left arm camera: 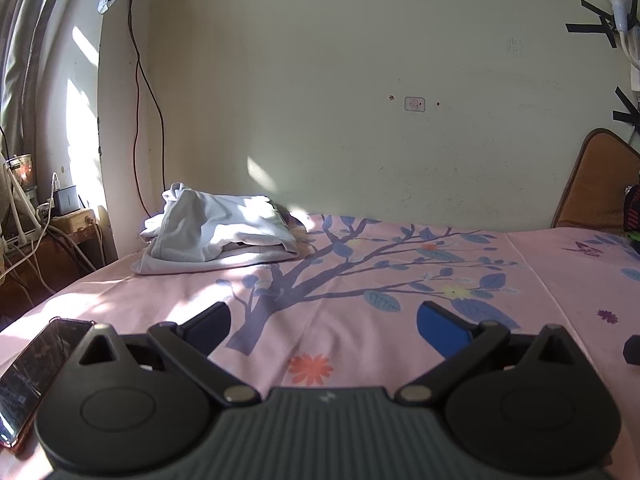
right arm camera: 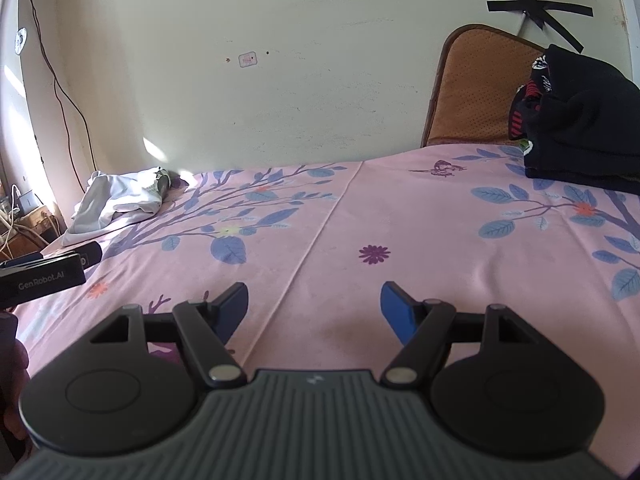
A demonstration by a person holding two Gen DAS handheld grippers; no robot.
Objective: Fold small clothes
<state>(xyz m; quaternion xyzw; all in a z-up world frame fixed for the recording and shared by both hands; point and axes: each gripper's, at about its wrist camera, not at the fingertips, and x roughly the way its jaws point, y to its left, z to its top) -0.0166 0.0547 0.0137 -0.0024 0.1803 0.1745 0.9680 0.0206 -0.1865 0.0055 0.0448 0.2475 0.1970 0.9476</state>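
Left gripper [left arm camera: 324,326] and right gripper [right arm camera: 314,306] — both spread wide, nothing between fingers, low over pink bedsheet [right arm camera: 400,216]. White garment [left arm camera: 216,236] — far left corner by wall; black garment [right arm camera: 580,128] — far right, against brown cushion [right arm camera: 472,92].

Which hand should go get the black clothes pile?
Probably the right gripper: the black crumpled clothes pile lies on the bed's right side, near it. The left gripper, also open and empty, faces the white folded garment.

Pink floral bedsheet [left arm camera: 400,344] spread over the bed, smartphone [left arm camera: 28,376] laid at near left, brown cushion [right arm camera: 476,92] leaned against the far wall [left arm camera: 360,80], cables [left arm camera: 138,80] hung at left.
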